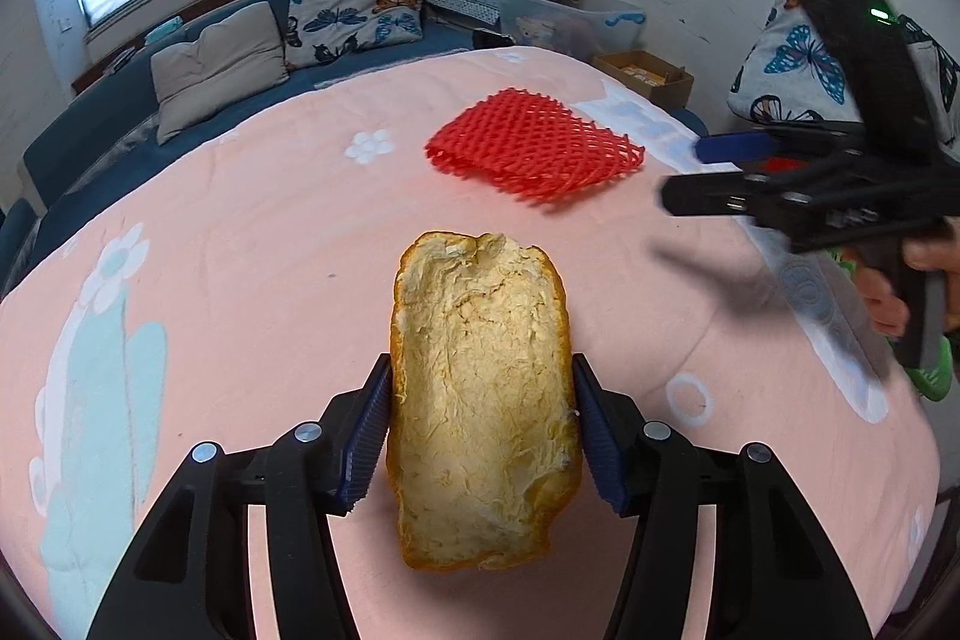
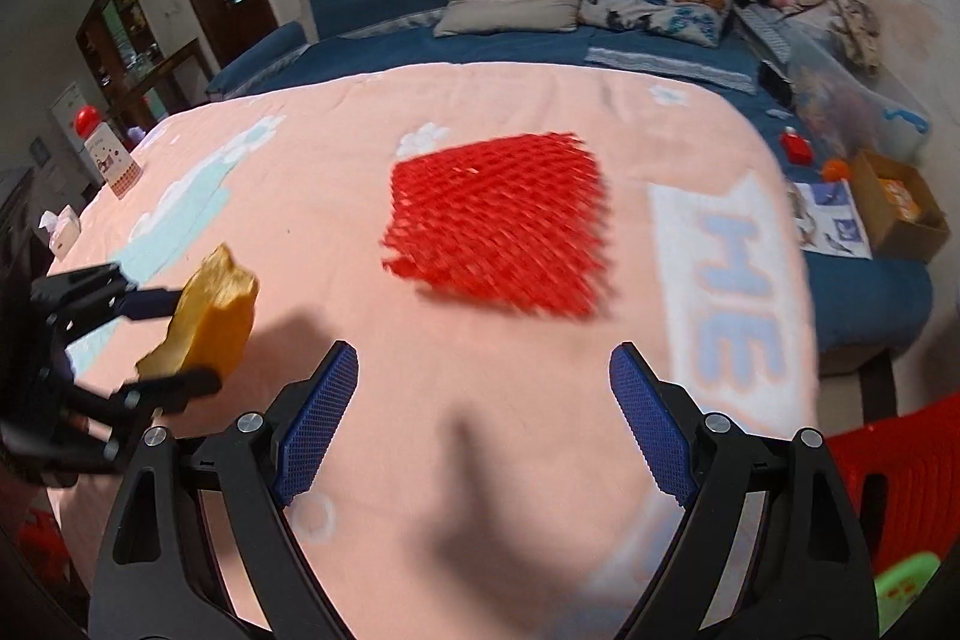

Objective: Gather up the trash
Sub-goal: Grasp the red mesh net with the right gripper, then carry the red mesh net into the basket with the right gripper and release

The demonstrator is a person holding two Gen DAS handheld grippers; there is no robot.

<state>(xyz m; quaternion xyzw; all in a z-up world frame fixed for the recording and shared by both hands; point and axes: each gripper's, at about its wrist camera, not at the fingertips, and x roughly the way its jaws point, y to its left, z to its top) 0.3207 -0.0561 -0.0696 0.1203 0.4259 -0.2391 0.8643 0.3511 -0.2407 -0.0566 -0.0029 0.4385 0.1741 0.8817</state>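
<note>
Bread chunk [image 1: 480, 412] is clamped at mid-length between the left gripper [image 1: 480, 436] pads, lifted over the pink blanket [image 1: 240, 250]; soft, light, crumbly, so a gentle squeeze is judged best. Red foam net [image 2: 495, 226], flimsy, lies flat ahead of the wide-open, empty right gripper [image 2: 483, 424]; best pinched at an edge.

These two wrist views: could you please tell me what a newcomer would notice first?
Probably the torn chunk of bread, clamped between the left tongs above the pink blanket. Next comes the bright red foam net, lying flat mid-blanket ahead of the open, empty right tongs.
</note>
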